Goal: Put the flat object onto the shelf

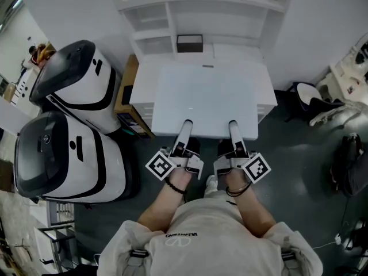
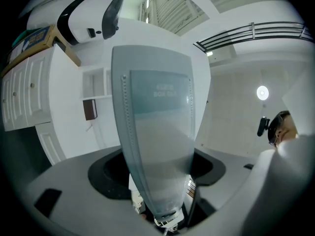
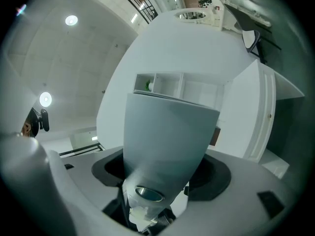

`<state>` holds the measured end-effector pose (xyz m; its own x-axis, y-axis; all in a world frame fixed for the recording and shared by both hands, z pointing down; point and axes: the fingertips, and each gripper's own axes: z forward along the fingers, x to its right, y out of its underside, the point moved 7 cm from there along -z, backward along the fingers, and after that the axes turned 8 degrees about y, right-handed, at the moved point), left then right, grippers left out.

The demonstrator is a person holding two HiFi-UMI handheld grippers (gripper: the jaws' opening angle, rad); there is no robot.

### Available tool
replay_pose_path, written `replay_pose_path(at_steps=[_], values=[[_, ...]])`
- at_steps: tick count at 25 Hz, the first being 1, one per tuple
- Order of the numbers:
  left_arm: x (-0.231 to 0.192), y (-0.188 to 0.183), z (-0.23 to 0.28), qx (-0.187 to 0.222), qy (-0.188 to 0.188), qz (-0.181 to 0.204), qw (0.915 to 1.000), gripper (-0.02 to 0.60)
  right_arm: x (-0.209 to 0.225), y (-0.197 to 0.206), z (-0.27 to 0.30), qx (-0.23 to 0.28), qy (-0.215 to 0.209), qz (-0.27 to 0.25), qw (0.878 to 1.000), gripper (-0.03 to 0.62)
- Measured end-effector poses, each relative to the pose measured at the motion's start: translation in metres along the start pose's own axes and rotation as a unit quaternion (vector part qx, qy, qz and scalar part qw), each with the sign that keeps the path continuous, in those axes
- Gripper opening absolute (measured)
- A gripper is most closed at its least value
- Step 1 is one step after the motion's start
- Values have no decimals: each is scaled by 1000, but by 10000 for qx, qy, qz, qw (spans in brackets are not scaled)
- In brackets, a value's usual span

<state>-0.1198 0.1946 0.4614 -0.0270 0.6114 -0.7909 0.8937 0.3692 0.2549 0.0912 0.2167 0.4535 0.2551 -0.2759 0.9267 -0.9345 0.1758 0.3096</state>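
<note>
The flat object [image 1: 204, 99] is a large pale grey-blue panel held level in front of me, its far edge close to the white shelf unit [image 1: 201, 13]. My left gripper [image 1: 185, 126] and right gripper [image 1: 233, 126] are each shut on its near edge, side by side. In the left gripper view the flat object [image 2: 157, 132] runs away from the jaws edge-on and fills the centre. The right gripper view shows the flat object [image 3: 167, 141] from its underside, with the shelf's open compartments [image 3: 172, 85] beyond. The fingertips are hidden by the panel in both gripper views.
A small dark brown box [image 1: 190, 42] sits on a low shelf ledge. A white cabinet [image 1: 265, 102] stands under the panel. Two white-and-black machines [image 1: 80, 79] [image 1: 63, 160] and a cardboard box [image 1: 127, 94] crowd the left. A black bag [image 1: 349, 165] lies right.
</note>
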Motion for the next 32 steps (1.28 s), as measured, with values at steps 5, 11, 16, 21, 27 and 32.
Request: replay_pose_path(at_steps=[5,11,16,21,27,32], values=[[-28,4,54,55,-16,60,10000,329,17,-40,49,-64,-75,7,10000,344],[-44,14,90,146,-8,177,9997,329,30,-72,80,-171,-207,29,9996,344],[-60,18,118,219,-44,284,9993,328,42,-93,107,-280,-251,127,9992,344],[-72,14,135,247,-58,340,9991,329,50,-101,126,-326,-236,170,9990,344],[-91,4,158,263,-16,248,9993,330,57,-108,155,-309,-232,80,9992,344],[-118,-17,186,216,5,162,9996,330,63,-111,197,-226,-254,11,9994,344]])
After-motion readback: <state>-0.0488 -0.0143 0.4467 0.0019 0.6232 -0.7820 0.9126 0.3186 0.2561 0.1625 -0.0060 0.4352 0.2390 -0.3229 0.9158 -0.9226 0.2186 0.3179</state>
